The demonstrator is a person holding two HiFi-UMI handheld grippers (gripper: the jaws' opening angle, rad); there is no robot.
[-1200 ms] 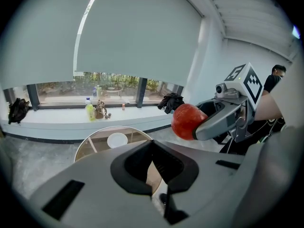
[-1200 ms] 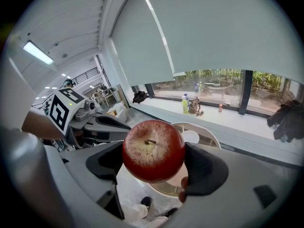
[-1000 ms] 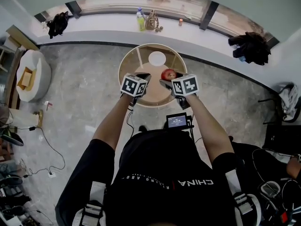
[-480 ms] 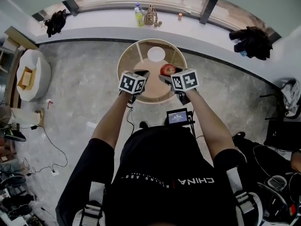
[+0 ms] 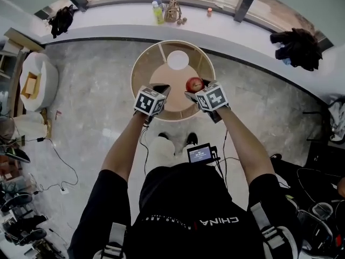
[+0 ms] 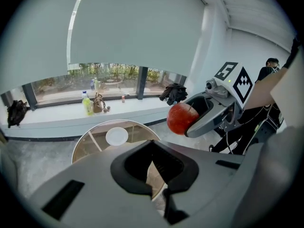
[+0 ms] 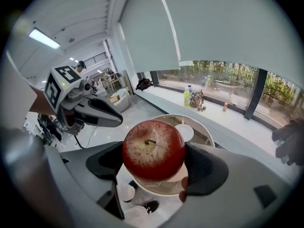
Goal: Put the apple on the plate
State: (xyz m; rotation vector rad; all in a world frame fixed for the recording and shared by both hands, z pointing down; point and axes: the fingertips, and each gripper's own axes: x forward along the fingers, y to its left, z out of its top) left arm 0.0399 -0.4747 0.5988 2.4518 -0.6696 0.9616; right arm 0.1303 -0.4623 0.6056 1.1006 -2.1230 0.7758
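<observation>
A red apple [image 7: 153, 149] is clamped between the jaws of my right gripper [image 7: 153, 175]. In the head view the apple [image 5: 194, 84] hangs over the near right part of the round wooden table [image 5: 141, 63], held by the right gripper [image 5: 192, 91]. The white plate [image 5: 178, 60] lies bare on the far side of the table, apart from the apple. My left gripper [image 5: 160, 90] hovers over the table's near left part, jaws together with nothing in them. From the left gripper view the apple [image 6: 182, 118] shows at the right, the plate [image 6: 117, 136] below and left.
A long white window sill behind the table carries bottles and small items [image 5: 157, 12] and a dark heap of clothes [image 5: 294, 47]. A white armchair with a box [image 5: 35, 82] stands at the left. Cables trail over the floor at the left. A small screen [image 5: 199, 154] hangs at my chest.
The head view has pulled back a little, so the table sits higher and my feet show. The right gripper keeps the apple over the table's near right; the left gripper stays beside it.
</observation>
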